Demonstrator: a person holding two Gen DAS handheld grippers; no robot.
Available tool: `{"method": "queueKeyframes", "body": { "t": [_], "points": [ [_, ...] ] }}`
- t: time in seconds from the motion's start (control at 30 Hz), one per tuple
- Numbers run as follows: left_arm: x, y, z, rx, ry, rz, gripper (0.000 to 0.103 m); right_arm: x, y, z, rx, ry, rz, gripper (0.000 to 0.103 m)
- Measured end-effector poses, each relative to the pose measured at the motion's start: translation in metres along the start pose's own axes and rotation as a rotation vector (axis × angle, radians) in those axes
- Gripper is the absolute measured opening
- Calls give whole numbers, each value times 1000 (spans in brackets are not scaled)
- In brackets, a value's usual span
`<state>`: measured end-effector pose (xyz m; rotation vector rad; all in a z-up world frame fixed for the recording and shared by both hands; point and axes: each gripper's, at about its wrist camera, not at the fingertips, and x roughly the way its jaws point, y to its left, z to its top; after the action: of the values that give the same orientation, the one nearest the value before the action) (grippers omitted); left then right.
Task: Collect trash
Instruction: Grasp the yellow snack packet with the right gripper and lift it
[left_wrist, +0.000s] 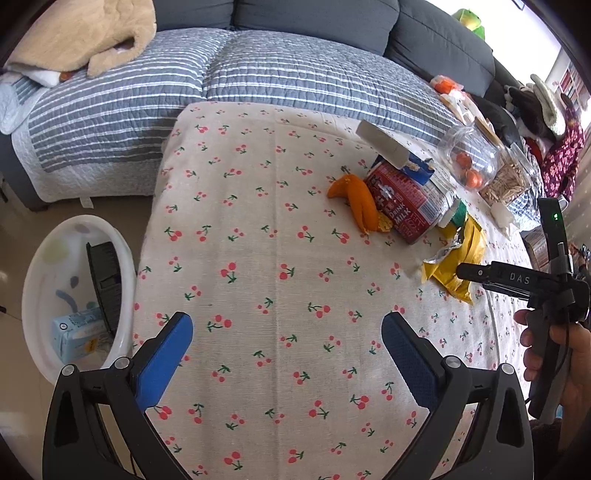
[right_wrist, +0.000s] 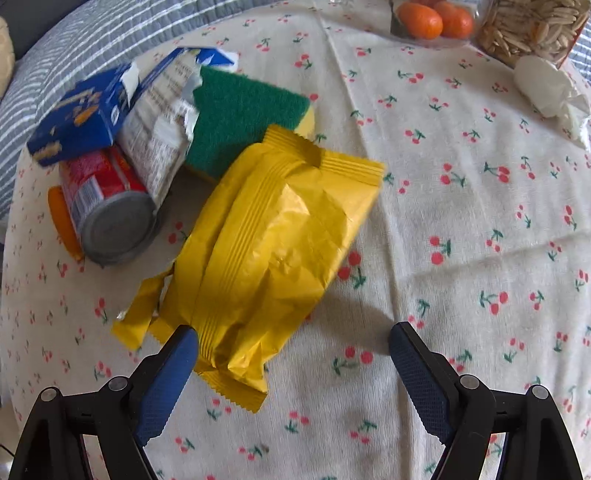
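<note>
The blue carton (right_wrist: 79, 118) is motion-blurred, its print unreadable; the seed jar (right_wrist: 532, 27) is cut off by the top edge.

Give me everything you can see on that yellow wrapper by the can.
The yellow wrapper is a crinkled, glossy foil-like packet with ribbed, zigzag-cut end seals, torn open at one end, lying flat on the cherry-print cloth. Its far end overlaps the green sponge. The open right gripper hovers over its near end, one finger at its edge.
</note>
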<state>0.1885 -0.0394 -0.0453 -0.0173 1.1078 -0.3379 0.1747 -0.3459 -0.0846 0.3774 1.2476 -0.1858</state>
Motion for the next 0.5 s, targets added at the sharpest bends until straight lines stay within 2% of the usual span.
{"method": "queueKeyframes", "body": {
  "t": [0.17,0.33,0.5],
  "points": [
    [-4,3,0,-1,-2,-11,103,1,0,4,29,-6,-1,88],
    [-4,-1,-2,3,-2,-13,103,5,25,6,-36,-2,27,88],
    [-2,-6,-8,28,11,3,103,17,38,4,-47,-3,-19,88]
  ]
}}
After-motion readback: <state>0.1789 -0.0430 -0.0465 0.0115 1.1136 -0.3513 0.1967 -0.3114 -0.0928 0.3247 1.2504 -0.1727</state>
